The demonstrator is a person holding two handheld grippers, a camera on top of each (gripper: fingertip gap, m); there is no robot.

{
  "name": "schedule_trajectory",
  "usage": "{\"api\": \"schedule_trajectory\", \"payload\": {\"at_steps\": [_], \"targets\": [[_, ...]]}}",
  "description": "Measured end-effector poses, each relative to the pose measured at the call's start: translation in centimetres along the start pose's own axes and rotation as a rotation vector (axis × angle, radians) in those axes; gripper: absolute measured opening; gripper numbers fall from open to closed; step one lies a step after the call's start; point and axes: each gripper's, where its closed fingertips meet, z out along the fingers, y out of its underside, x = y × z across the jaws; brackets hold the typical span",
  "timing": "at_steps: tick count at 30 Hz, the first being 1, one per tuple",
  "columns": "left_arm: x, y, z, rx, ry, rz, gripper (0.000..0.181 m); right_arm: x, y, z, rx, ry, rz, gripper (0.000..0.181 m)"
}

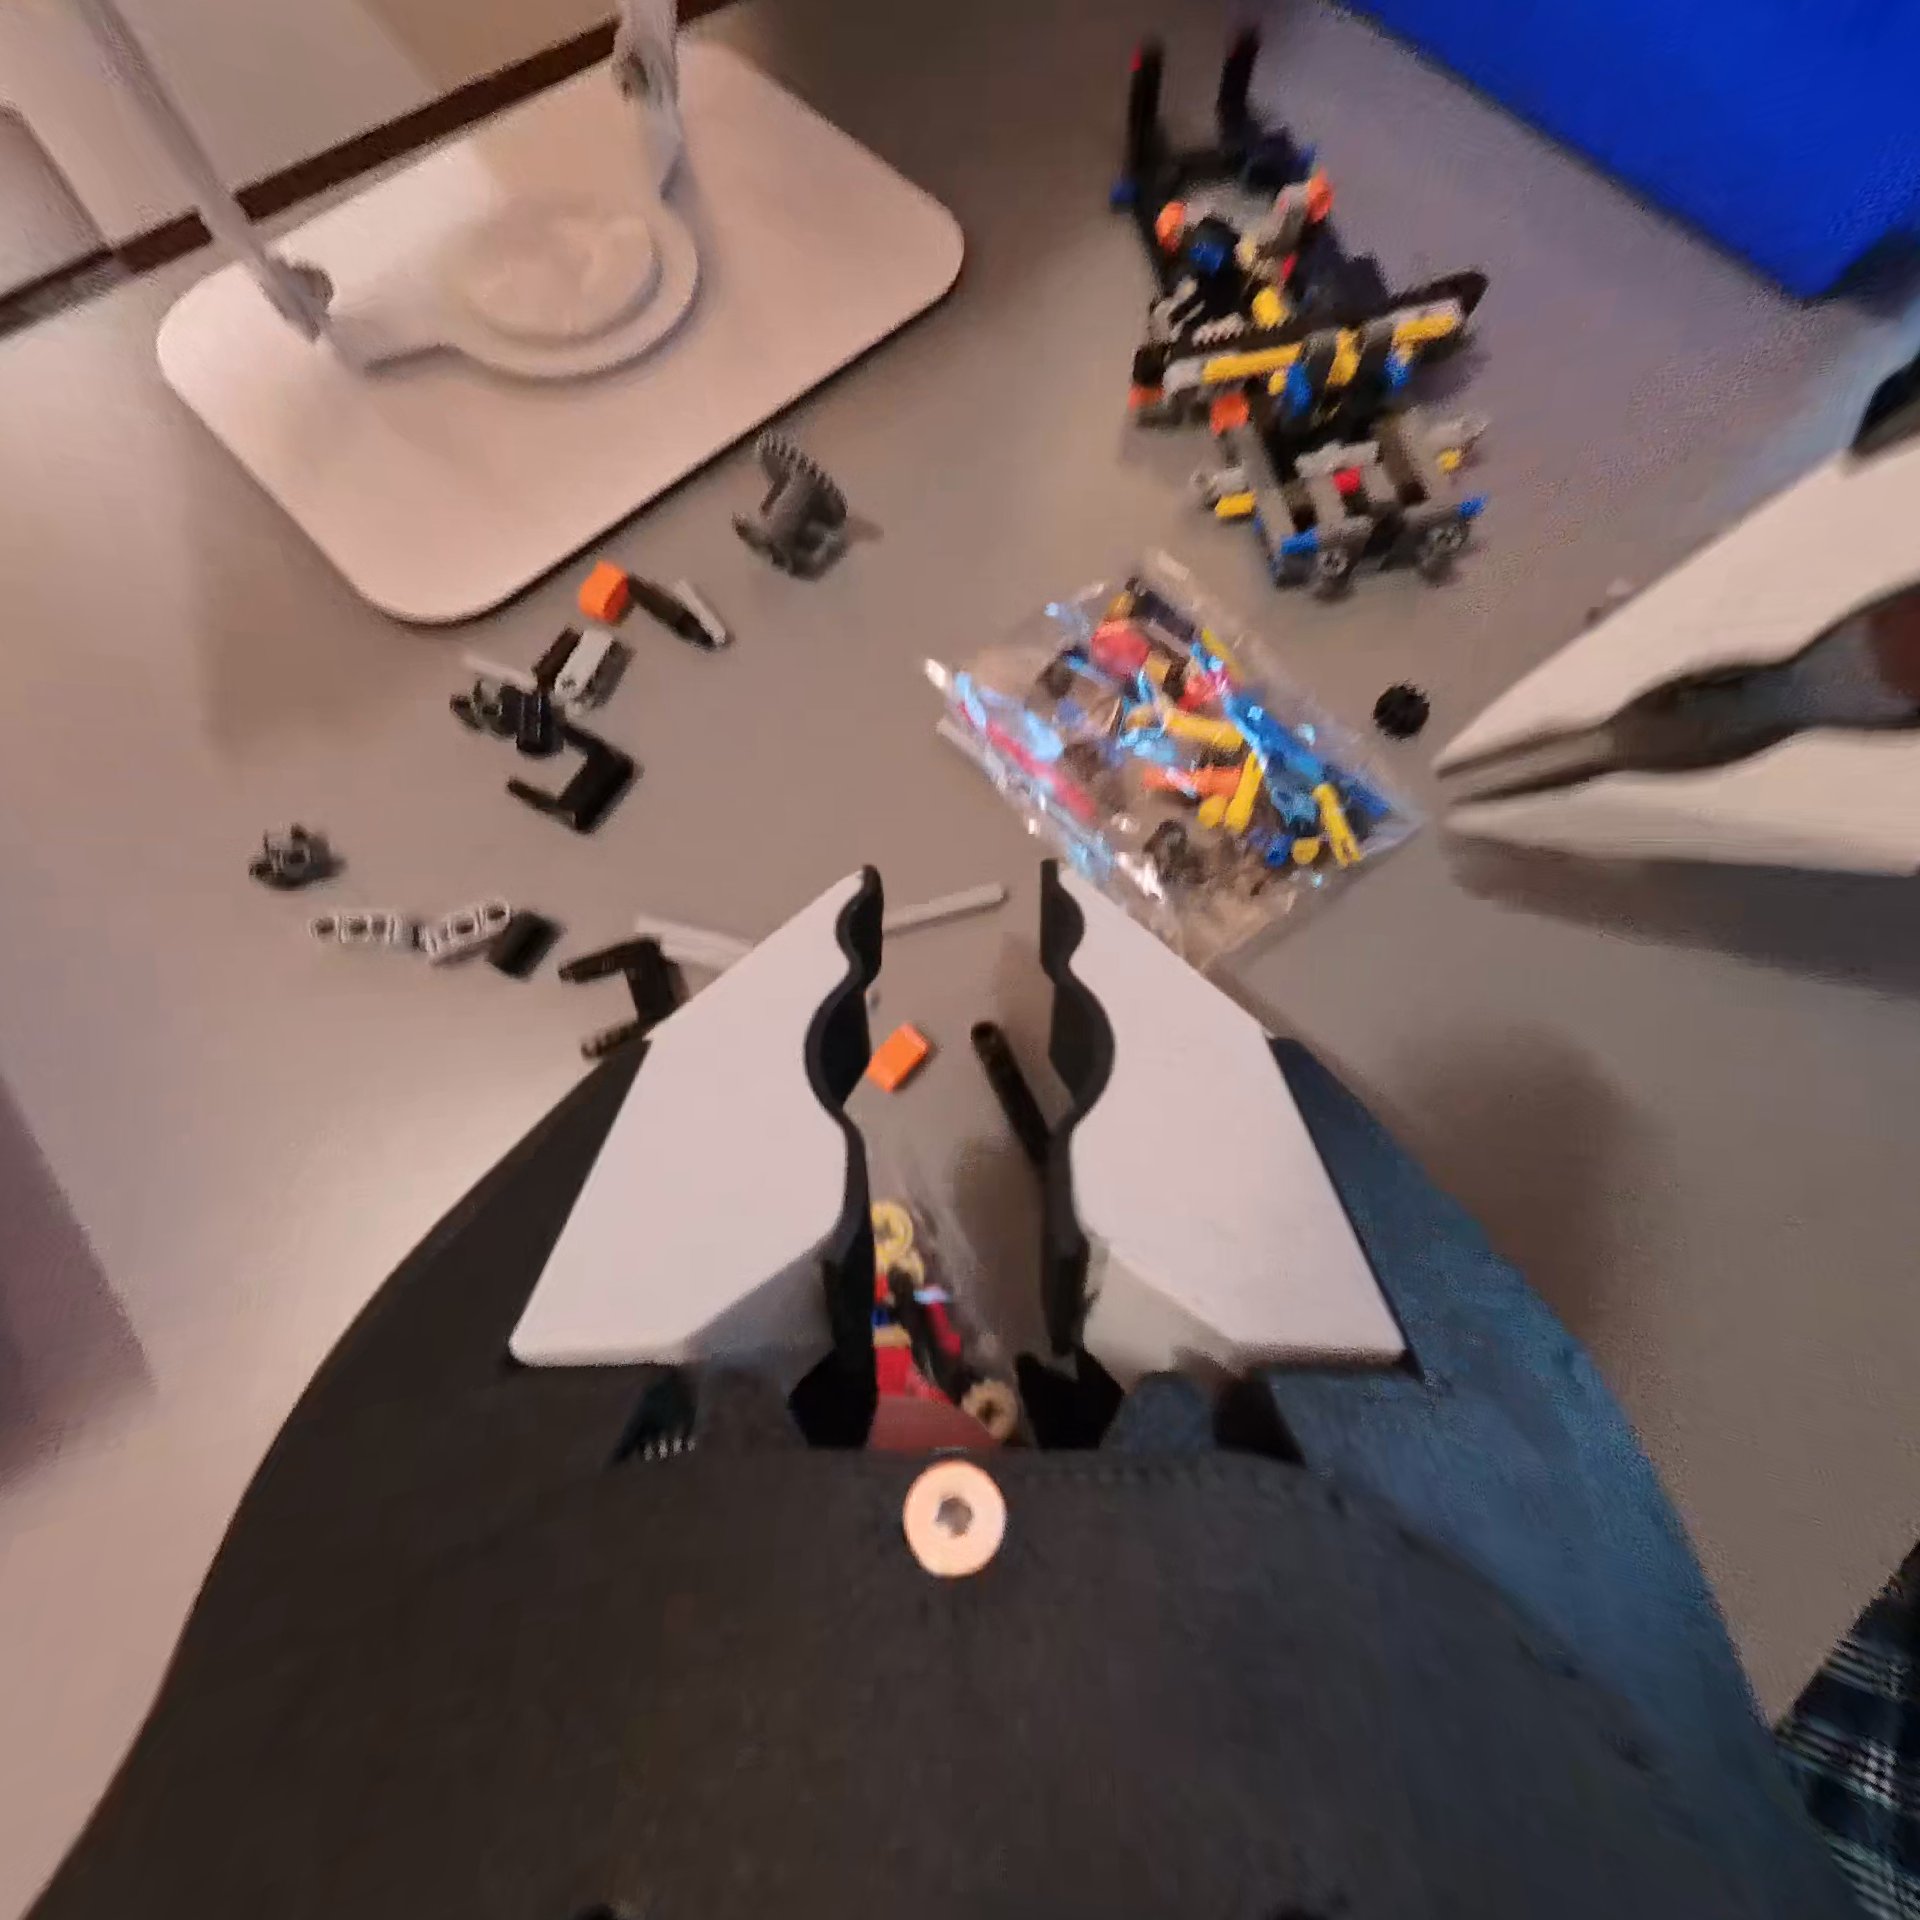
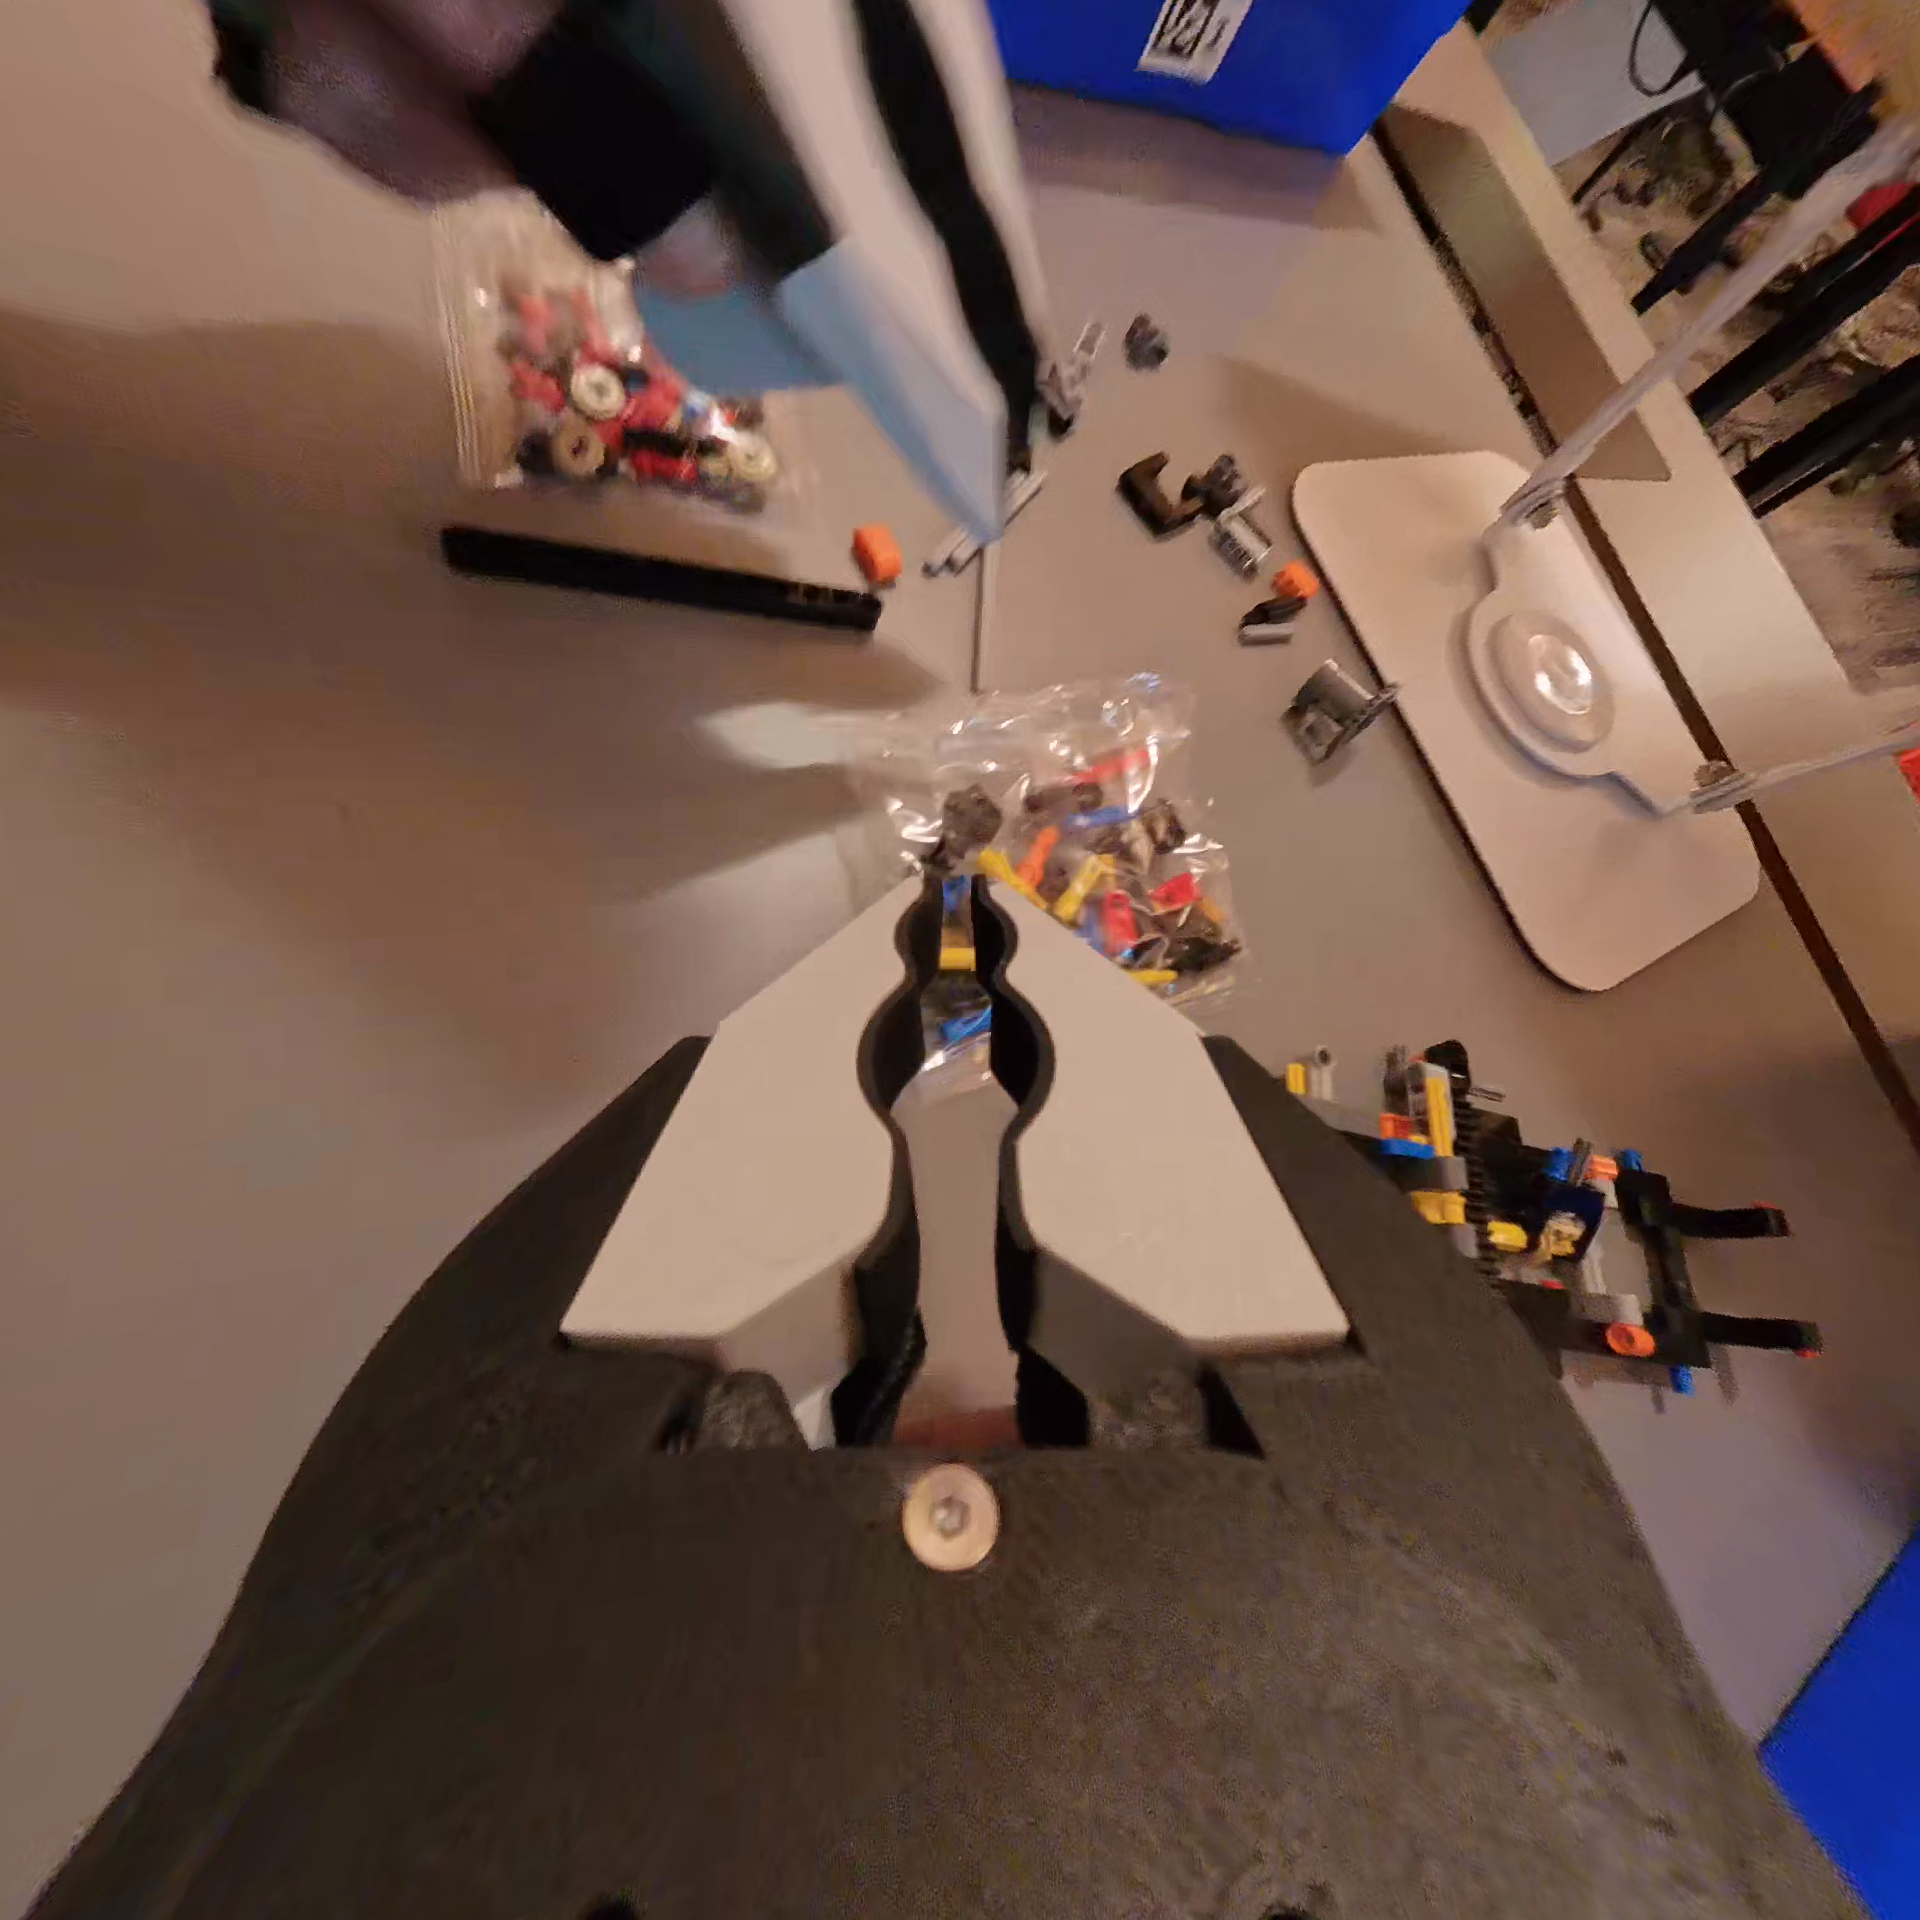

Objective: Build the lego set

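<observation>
Hovering with jaws spread, the left gripper [image 1: 961, 883] straddles an orange piece [image 1: 899, 1057] and a black axle [image 1: 1010, 1091] lying lengthwise between its fingers; rightward, the right gripper [image 2: 951, 914], nearly pressed together, reaches the parts bag [image 2: 1081, 842].

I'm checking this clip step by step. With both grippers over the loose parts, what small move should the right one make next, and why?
Probably a short advance with the right gripper onto the clear bag of mixed pieces. Its jaws are nearly closed and seem to grip nothing, and its tips sit at the bag's near edge. The left gripper hangs open, apparently holding nothing.
</observation>
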Motion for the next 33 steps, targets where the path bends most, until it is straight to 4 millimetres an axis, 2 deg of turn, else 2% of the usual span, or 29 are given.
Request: {"api": "schedule_trajectory", "payload": {"at_steps": [1,4,8,10,13,14,15,20,25,28,33], "targets": [[0.0,-0.8,0.3,0.008,0.019,0.014,0.029,-0.4,0.4,0.3,-0.018,0.002,-0.020,0.003],[0.7,-2.7,2.7,-0.027,0.098,0.087,0.037,-1.9,1.2,1.2,-0.061,-0.019,-0.039,0.003],[2.0,-2.8,6.9,-0.174,0.203,0.176,0.041,-2.6,1.6,1.8,-0.080,-0.021,-0.044,0.000],[2.4,-1.8,8.1,-0.257,0.235,0.198,0.033,-2.6,1.8,1.9,-0.088,-0.021,-0.040,0.000],[2.3,-1.4,9.1,-0.263,0.199,0.225,0.015,-2.4,2.2,1.8,-0.097,-0.017,-0.036,0.001],[2.3,-1.6,9.2,-0.243,0.186,0.233,0.002,-2.2,2.3,1.7,-0.096,-0.016,-0.027,0.001],[2.1,-1.4,9.2,-0.245,0.167,0.249,0.000,-1.9,2.2,1.5,-0.090,-0.014,-0.010,0.002],[1.4,-1.1,8.7,-0.182,0.110,0.230,0.000,1.0,2.2,0.2,-0.094,-0.004,0.127,0.009],[0.8,-2.1,6.9,-0.047,0.070,0.227,0.000,4.4,1.7,-0.6,-0.060,0.002,0.289,0.030],[1.0,-3.0,5.3,0.060,0.059,0.278,0.000,6.7,1.8,-0.1,-0.080,0.019,0.328,0.041],[1.0,-4.4,2.6,0.223,0.057,0.322,0.000,6.7,0.8,2.0,-0.069,-0.170,0.428,0.045]]}}
